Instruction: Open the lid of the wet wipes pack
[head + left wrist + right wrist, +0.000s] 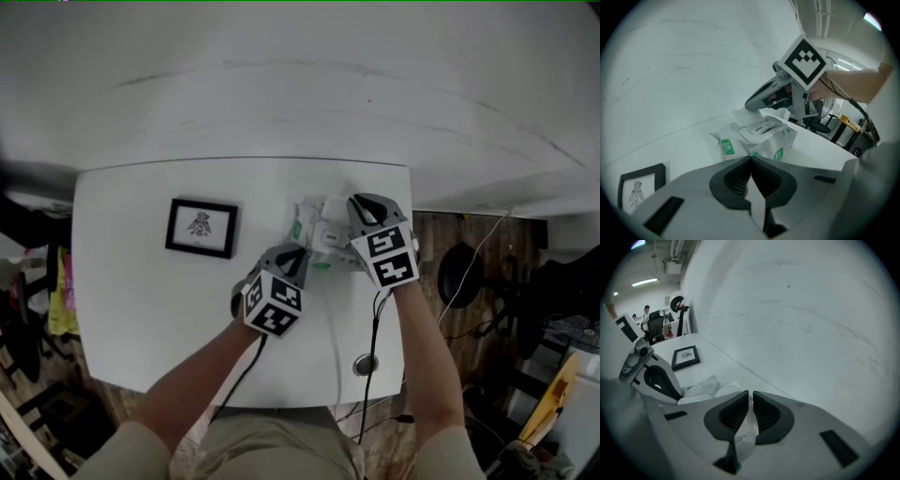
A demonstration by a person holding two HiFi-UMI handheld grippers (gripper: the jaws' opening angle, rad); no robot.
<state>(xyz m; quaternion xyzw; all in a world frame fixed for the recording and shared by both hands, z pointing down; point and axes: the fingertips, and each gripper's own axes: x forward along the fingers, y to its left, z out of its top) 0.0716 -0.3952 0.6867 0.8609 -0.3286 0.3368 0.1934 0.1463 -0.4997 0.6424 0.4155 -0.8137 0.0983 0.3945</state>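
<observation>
Table [131, 319]: far edge set against the wall [300, 84]; right edge close beside the right gripper [751, 392]. Bare tabletop is left open at the near side and the left. Picture frame [202, 227] is kept well apart, left.

Wet wipes pack [759, 140] is found near the far edge, right of middle, lid [761, 129] flat.

Left gripper [751, 158]: jaws closed together at the pack's near edge; a pinch cannot be told. Right gripper: jaws parted by a slit at the far end, nothing clamped.

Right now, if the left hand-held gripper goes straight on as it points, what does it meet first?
Probably the wet wipes pack, lying just ahead of its shut jaws; exact gap unclear.
</observation>
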